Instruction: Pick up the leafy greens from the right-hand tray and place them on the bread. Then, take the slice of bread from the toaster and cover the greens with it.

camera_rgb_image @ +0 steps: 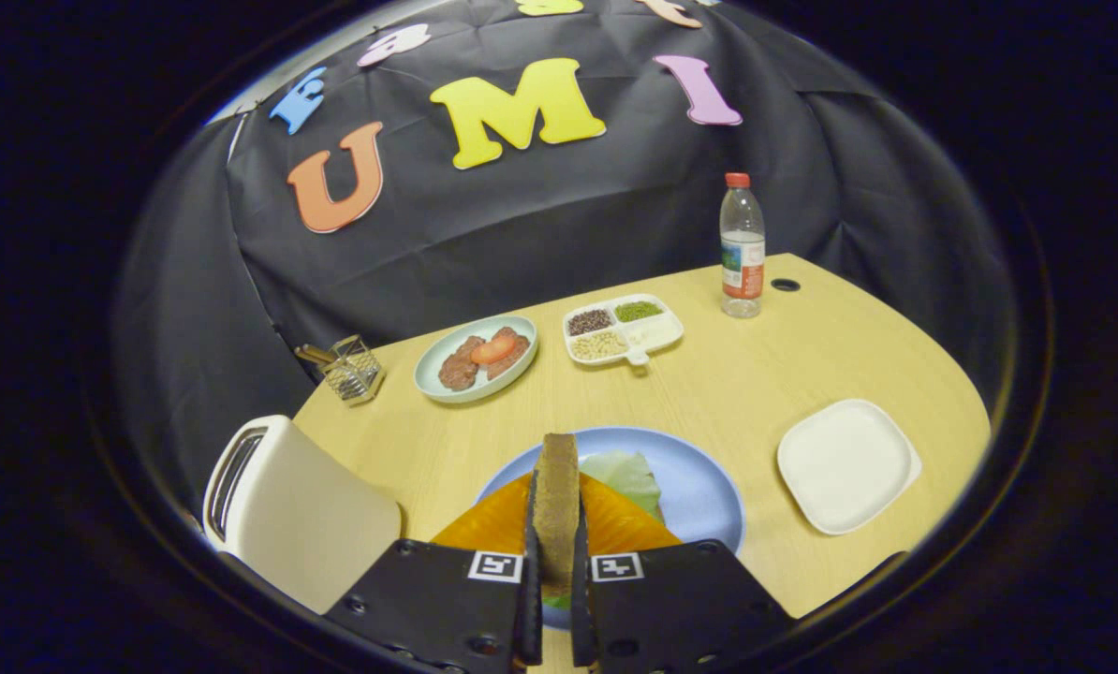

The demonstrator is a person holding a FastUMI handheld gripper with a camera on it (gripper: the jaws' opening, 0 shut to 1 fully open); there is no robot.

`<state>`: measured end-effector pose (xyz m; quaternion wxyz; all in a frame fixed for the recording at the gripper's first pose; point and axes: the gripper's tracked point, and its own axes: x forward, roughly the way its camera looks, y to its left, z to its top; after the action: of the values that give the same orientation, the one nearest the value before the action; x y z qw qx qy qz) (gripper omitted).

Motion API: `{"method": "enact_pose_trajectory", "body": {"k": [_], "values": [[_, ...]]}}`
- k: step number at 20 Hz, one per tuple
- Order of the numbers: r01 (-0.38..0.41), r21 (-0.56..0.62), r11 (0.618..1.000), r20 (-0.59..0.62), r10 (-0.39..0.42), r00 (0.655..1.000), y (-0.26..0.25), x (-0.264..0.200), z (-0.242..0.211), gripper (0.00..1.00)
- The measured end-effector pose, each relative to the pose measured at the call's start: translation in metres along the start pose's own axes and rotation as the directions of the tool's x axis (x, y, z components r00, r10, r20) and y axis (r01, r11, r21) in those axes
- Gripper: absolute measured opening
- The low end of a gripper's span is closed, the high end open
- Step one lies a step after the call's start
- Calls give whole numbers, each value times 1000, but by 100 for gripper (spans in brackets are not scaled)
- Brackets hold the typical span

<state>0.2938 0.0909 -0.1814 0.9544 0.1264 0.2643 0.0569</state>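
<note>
gripper view has the gripper (556,562) clamped on a bread slice (556,501) held on edge, right over the blue plate (699,487) where the greens (626,476) sit on orange stuff. toaster (287,505) hugs the tabletop (756,374) edge just left; white tray (845,465) sits off right, bare wood between.

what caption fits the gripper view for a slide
Gripper shut on a bread slice held edge-up over the blue plate with orange bread and leafy greens.
</note>
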Motion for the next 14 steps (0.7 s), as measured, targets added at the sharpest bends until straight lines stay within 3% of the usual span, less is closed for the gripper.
{"method": "enact_pose_trajectory", "body": {"k": [9,14], "values": [[7,-68,998,-15,-8,1000,-39,22,-26,15],[68,-178,982,20,-65,998,-45,17,-29,38]]}}
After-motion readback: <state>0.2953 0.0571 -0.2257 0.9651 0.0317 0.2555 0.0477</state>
